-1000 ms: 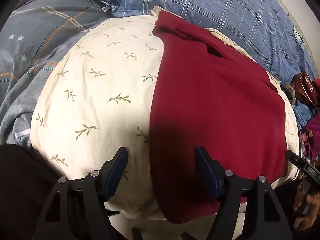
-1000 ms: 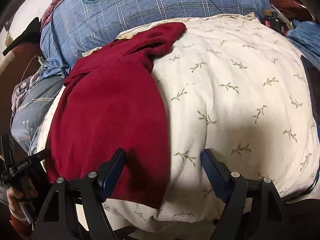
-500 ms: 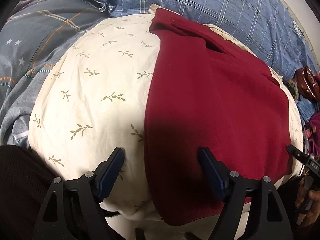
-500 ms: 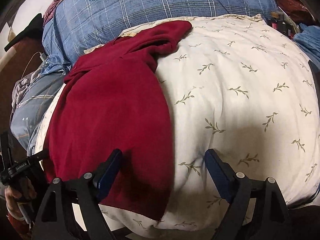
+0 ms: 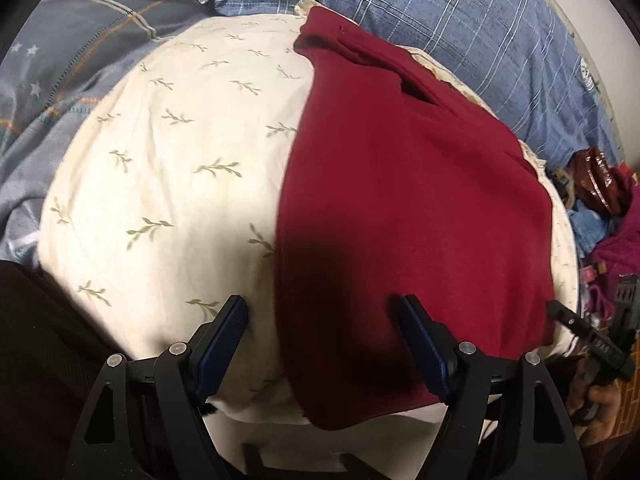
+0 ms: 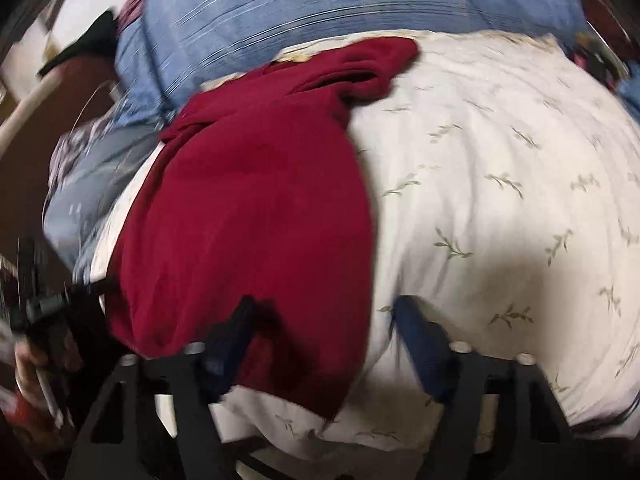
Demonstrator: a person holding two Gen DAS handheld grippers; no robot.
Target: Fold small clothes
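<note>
A dark red garment (image 5: 400, 200) lies flat on a cream pillow with a leaf print (image 5: 160, 180), its sleeve folded across the far end. My left gripper (image 5: 320, 304) hangs open over the garment's near left edge, one finger over the pillow and one over the red cloth. In the blurred right wrist view the same garment (image 6: 248, 208) covers the left half of the pillow (image 6: 500, 200). My right gripper (image 6: 324, 304) straddles its near right edge. Its jaws are closing, the cloth edge lies between them, and the pads do not press on it.
A blue checked quilt (image 5: 460, 20) lies behind the pillow, with grey star-print bedding (image 5: 60, 80) to the left. Piled clothes and a brown bag (image 5: 596, 184) sit at the far right. A hand holding the other gripper (image 6: 36, 308) shows at the left edge.
Both grippers have edged closer over the garment's near end. The right view has turned blurred and rolled a little, and its jaws stand narrower than half a second ago.
</note>
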